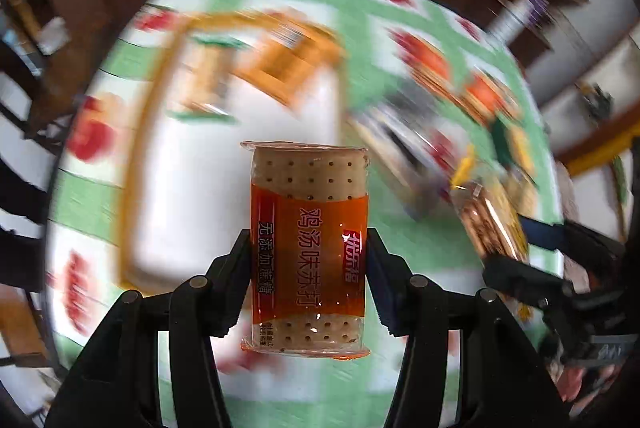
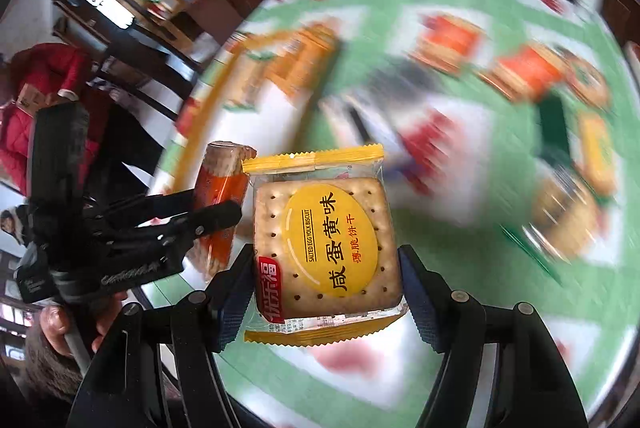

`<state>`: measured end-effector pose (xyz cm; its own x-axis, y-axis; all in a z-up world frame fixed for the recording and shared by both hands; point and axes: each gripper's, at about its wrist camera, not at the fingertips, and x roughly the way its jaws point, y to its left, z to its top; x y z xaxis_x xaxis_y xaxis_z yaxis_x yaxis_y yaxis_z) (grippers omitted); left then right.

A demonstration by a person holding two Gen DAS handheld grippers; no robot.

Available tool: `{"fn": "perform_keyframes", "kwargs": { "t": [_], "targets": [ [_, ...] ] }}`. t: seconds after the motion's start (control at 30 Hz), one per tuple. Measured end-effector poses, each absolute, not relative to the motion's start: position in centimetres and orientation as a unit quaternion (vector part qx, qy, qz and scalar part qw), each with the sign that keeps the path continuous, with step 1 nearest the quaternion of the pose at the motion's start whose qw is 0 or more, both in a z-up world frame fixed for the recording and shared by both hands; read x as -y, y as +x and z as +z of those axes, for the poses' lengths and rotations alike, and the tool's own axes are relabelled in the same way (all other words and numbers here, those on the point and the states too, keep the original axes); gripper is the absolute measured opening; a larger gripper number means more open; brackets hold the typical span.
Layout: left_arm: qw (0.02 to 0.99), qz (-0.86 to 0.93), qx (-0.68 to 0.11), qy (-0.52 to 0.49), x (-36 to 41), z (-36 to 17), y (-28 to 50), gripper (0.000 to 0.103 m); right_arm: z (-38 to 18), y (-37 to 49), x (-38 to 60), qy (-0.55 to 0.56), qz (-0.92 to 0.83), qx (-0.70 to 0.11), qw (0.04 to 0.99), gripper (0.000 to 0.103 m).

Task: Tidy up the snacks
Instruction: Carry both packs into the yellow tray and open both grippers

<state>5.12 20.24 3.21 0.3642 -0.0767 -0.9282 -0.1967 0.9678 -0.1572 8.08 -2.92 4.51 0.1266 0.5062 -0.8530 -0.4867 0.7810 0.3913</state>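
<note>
Carrying both packs at once: the left hand-held gripper (image 1: 308, 248) pinches an orange cracker pack (image 1: 309, 248) and the right hand-held gripper (image 2: 326, 268) a yellow biscuit pack (image 2: 326, 244), both above the bench (image 1: 400, 28). I'd keep them level and lower each flat into the tray (image 1: 160, 132), one by one.

Tabletop snacks (image 2: 524, 72) smeared by motion blur, tray (image 1: 160, 132) contents unreadable — tablecloth (image 1: 400, 228) pattern indistinct
</note>
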Motion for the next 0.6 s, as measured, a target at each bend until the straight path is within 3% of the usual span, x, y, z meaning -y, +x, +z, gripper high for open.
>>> {"fn": "perform_keyframes", "kwargs": {
  "t": [0.23, 0.6],
  "targets": [
    [0.802, 0.088, -0.582, -0.1, -26.3, -0.2, 9.4, 0.052, 2.5, 12.0, -9.3, -0.02, 0.346, -0.515, 0.784, 0.071],
    [0.797, 0.081, -0.589, -0.107, -29.2, -2.2, 12.5, 0.052, -2.6, 14.5, -14.5, -0.078, 0.322, -0.525, 0.784, 0.073]
  ]
}}
